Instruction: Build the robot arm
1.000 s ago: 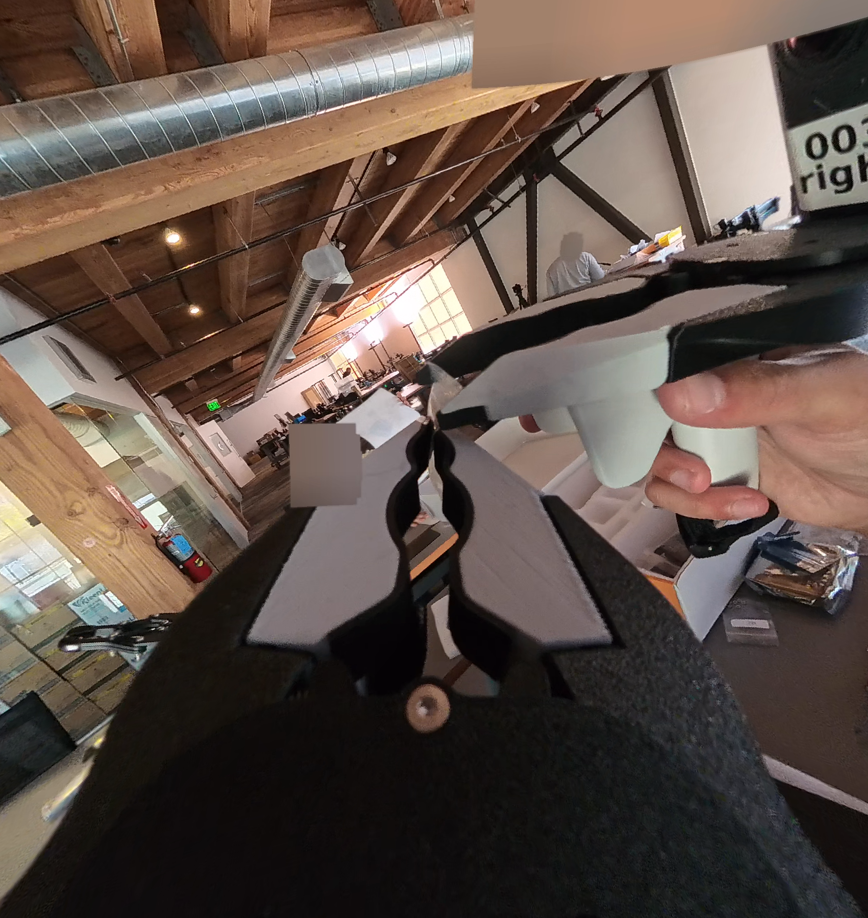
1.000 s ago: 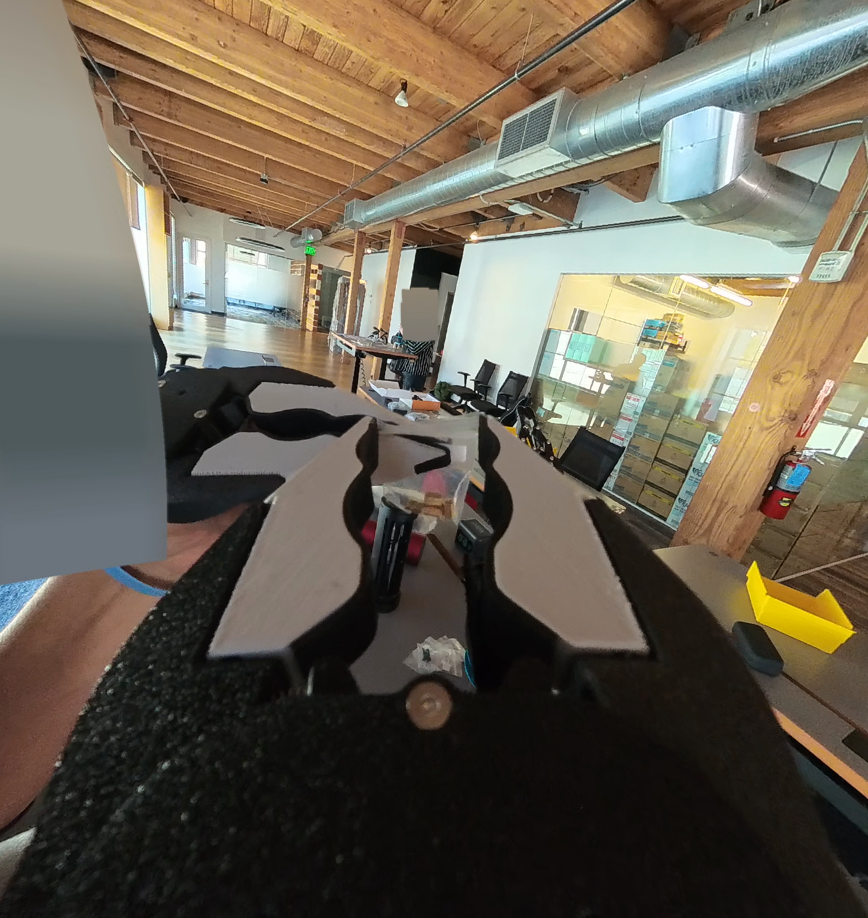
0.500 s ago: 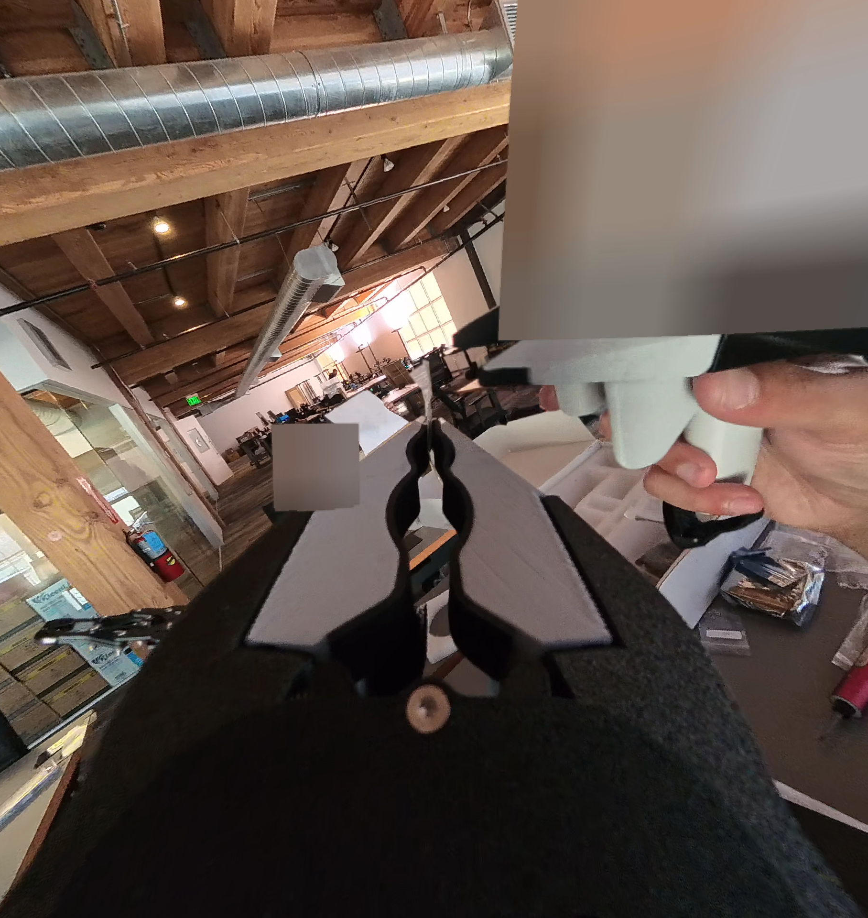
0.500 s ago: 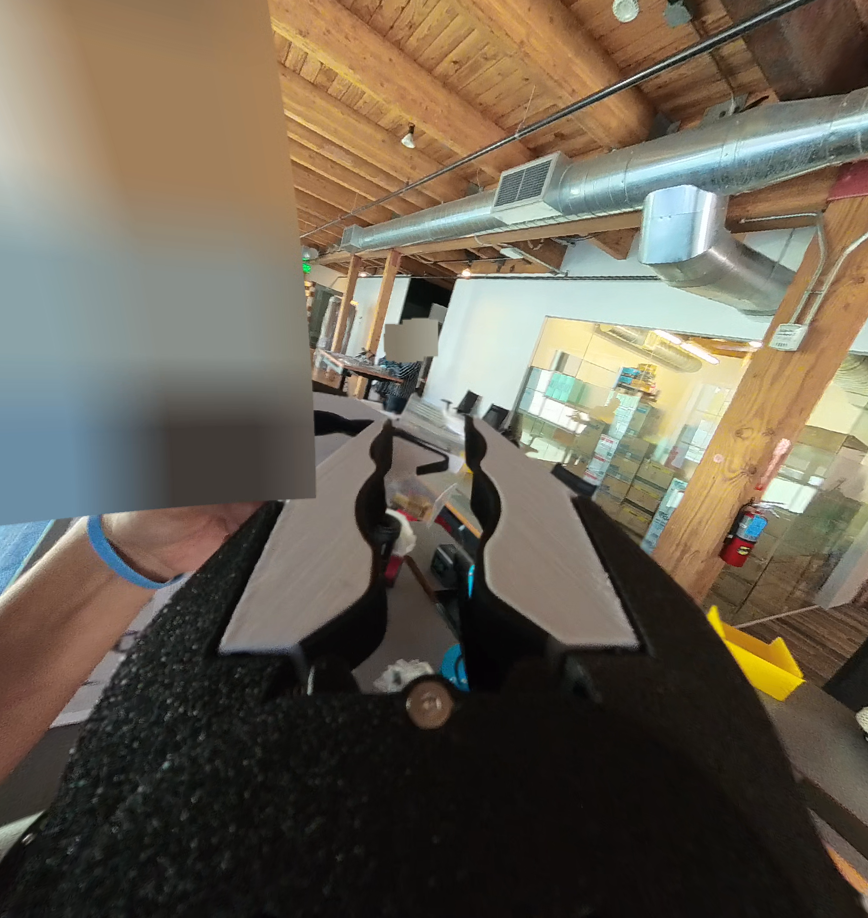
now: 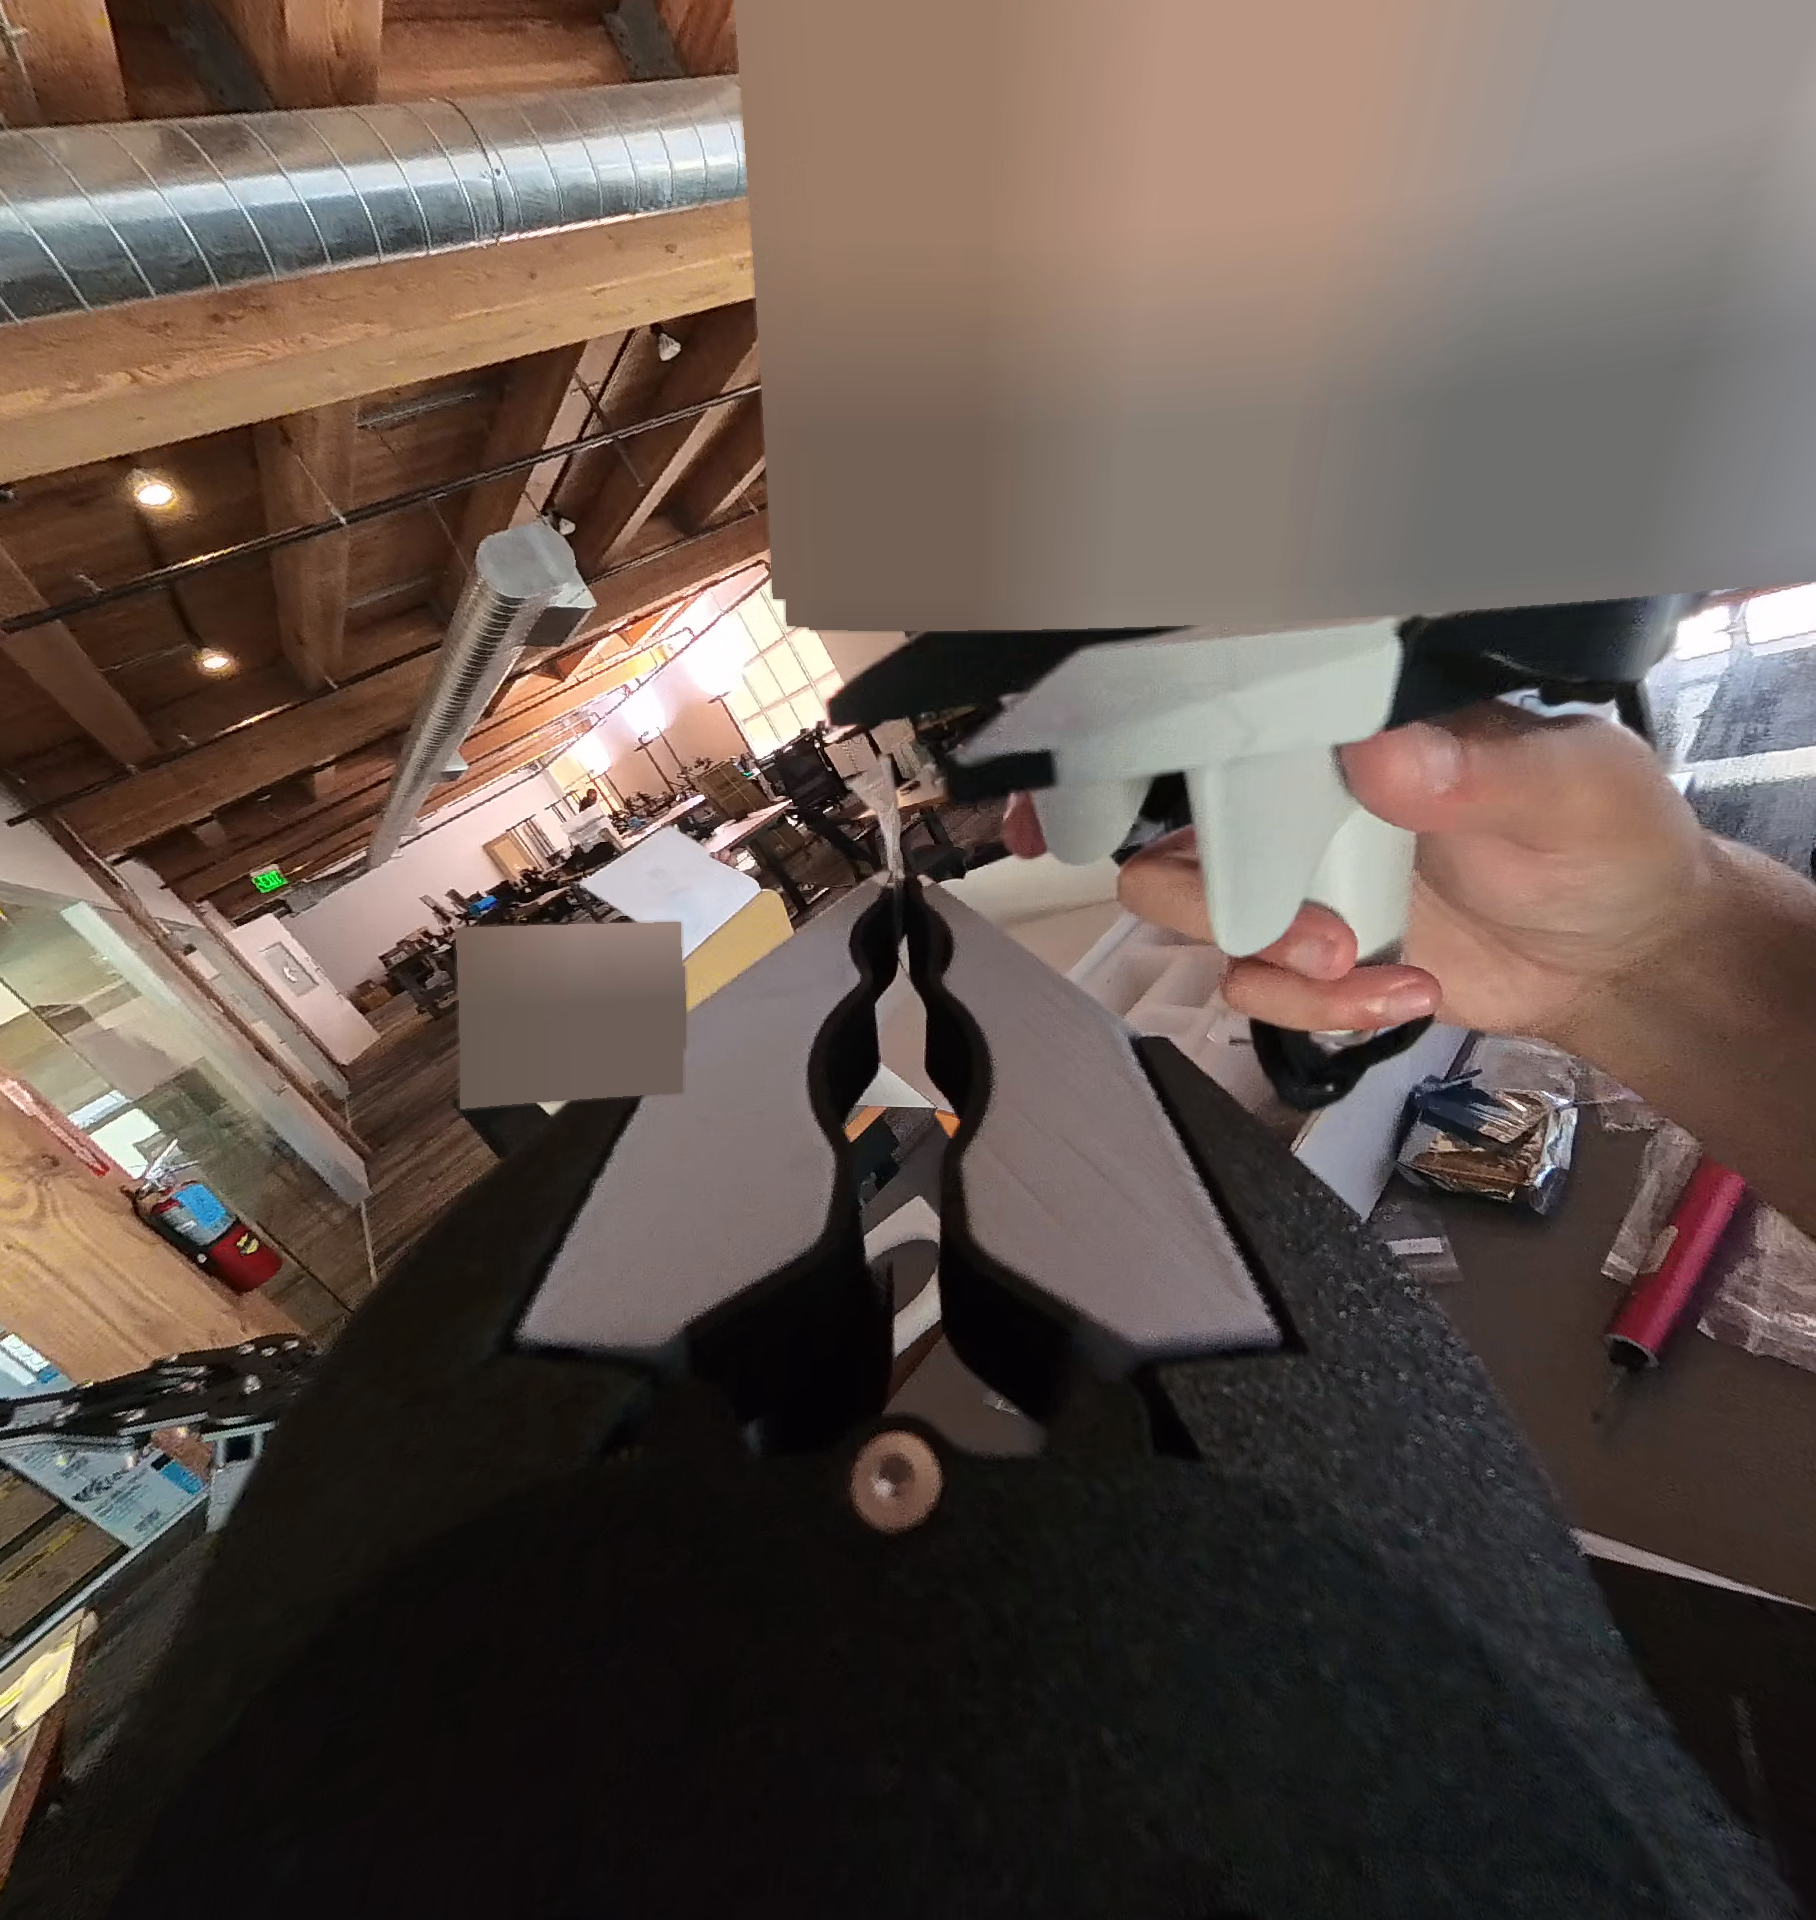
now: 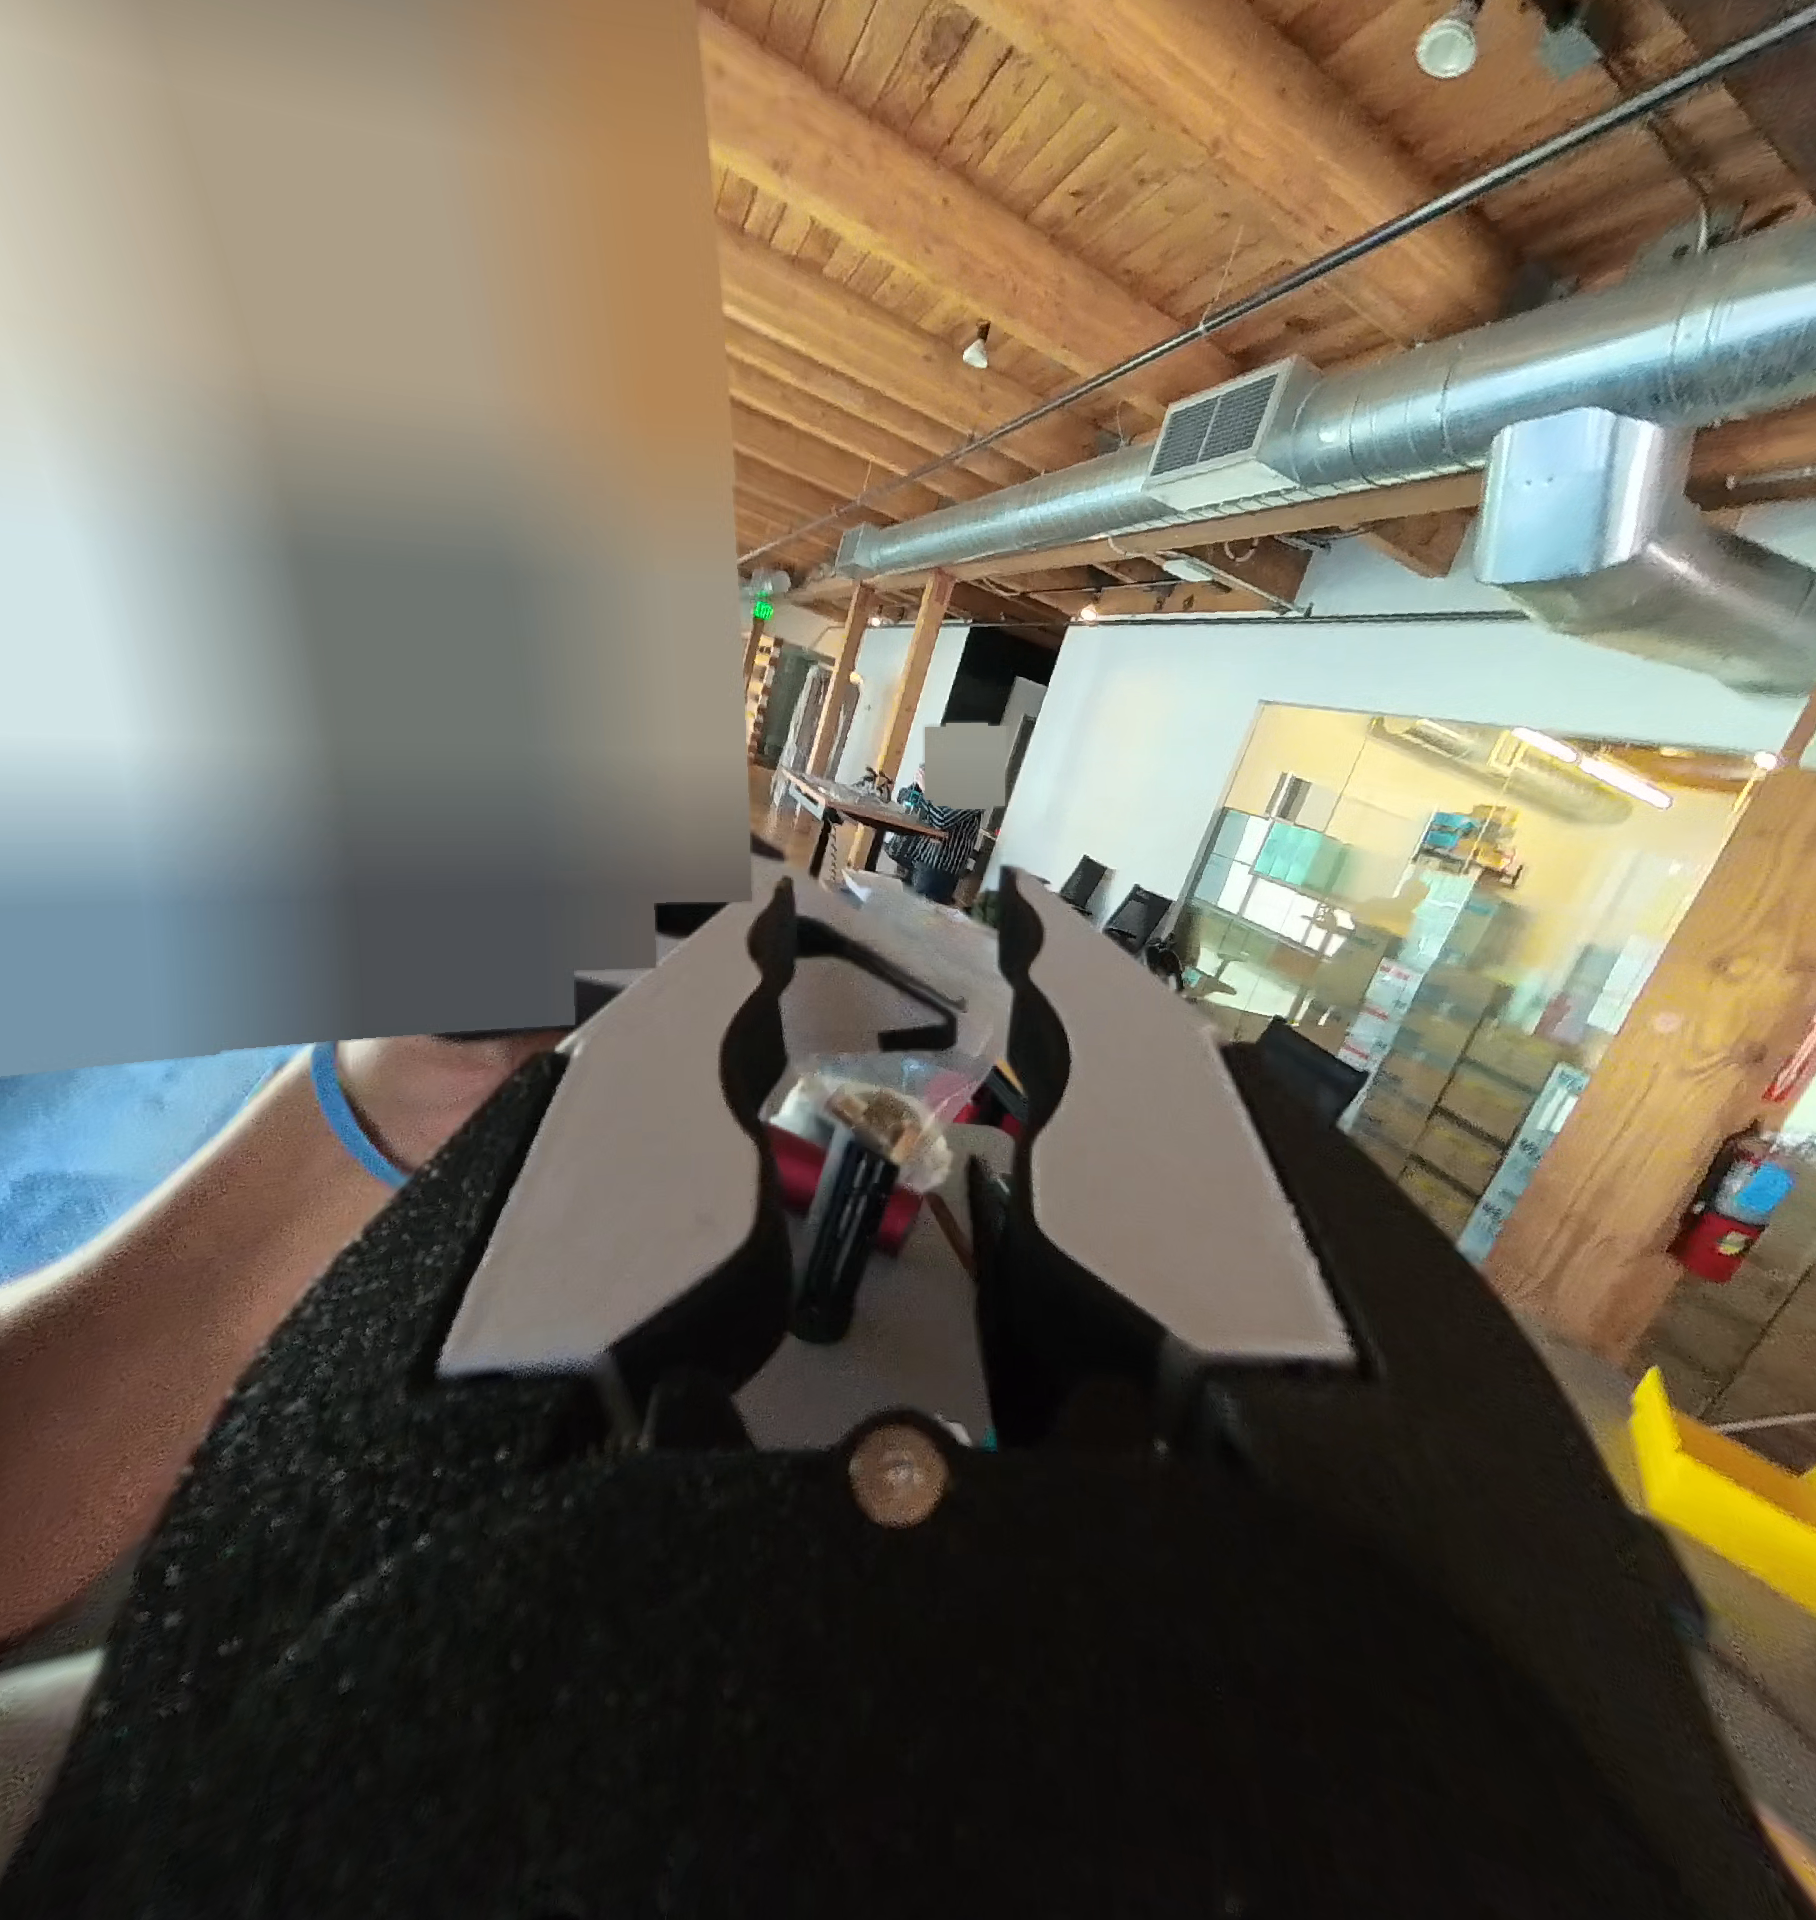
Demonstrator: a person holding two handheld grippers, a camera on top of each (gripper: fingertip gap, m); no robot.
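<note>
**Left tongs pinched on a clear strip, right tongs spread apart**

Above the table (image 5: 1569,1382), we see both tongs raised, cameras tilted toward the wooden ceiling. Left tongs (image 5: 902,902) are closed almost tip to tip, and a thin clear plastic strip (image 5: 888,831) is nipped between the tips, standing up from them toward the other tool. We cannot tell what the strip belongs to.

Right tongs (image 6: 891,914), in their own view, are spread wide with nothing between the fingers. In the left wrist view we see the same tool from the side, white handle in a hand (image 5: 1486,894), its dark fingers just above and beside the strip; contact is unclear.

Through the right gap we see a black cylinder (image 6: 839,1236) upright on the table, a dark red tube (image 6: 888,1195) behind it, and a clear bag (image 6: 883,1112) with brownish contents by its top. A forearm with a blue wristband (image 6: 348,1117) is at the left there, a yellow bin (image 6: 1756,1507) at lower right.

On the table in the left view lie a red tube (image 5: 1673,1278), a foil packet (image 5: 1486,1143) and a white box (image 5: 1143,966). A fire extinguisher (image 5: 213,1236) hangs on a wooden post.
</note>
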